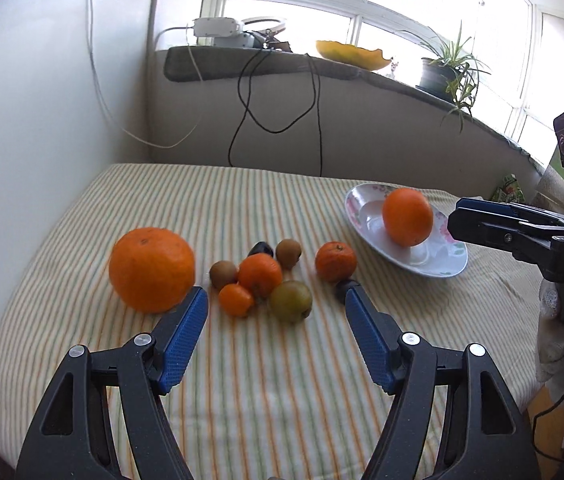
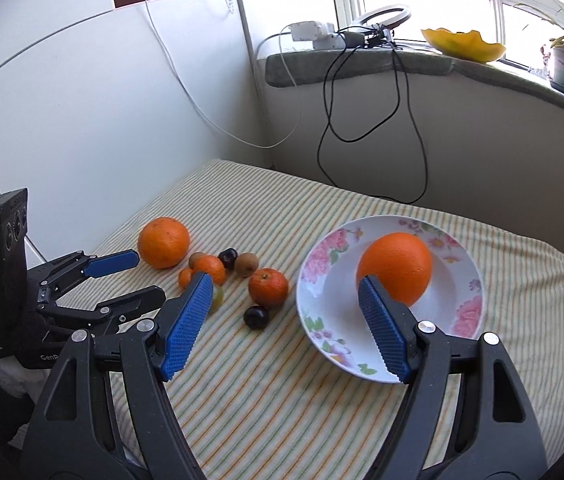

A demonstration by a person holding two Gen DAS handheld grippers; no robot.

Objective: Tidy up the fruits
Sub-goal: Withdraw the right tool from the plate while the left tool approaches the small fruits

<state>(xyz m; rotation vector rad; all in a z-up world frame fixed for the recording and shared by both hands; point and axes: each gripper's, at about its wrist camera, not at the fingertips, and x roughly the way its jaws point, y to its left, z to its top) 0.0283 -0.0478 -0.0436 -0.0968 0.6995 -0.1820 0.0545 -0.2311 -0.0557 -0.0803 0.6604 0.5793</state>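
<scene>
A floral white plate (image 2: 461, 312) (image 1: 437, 264) holds one large orange (image 2: 395, 272) (image 1: 407, 216). Another large orange (image 1: 152, 268) (image 2: 164, 242) lies on the striped cloth at the left. Between them lie a mandarin (image 1: 335, 261) (image 2: 268, 287), smaller mandarins (image 1: 260, 274), kiwis (image 1: 288, 253), a green fruit (image 1: 290, 300) and dark plums (image 2: 256, 317). My left gripper (image 1: 276, 300) is open and empty, just short of the small fruit cluster. My right gripper (image 2: 285, 284) is open and empty, its right finger in front of the plated orange.
The striped cloth (image 1: 242, 380) covers the table, which meets a white wall at the left. A windowsill behind carries cables (image 1: 278, 92), a yellow bowl (image 1: 351, 55) and a potted plant (image 1: 447, 70). The right gripper shows at the right edge of the left wrist view (image 1: 521, 232).
</scene>
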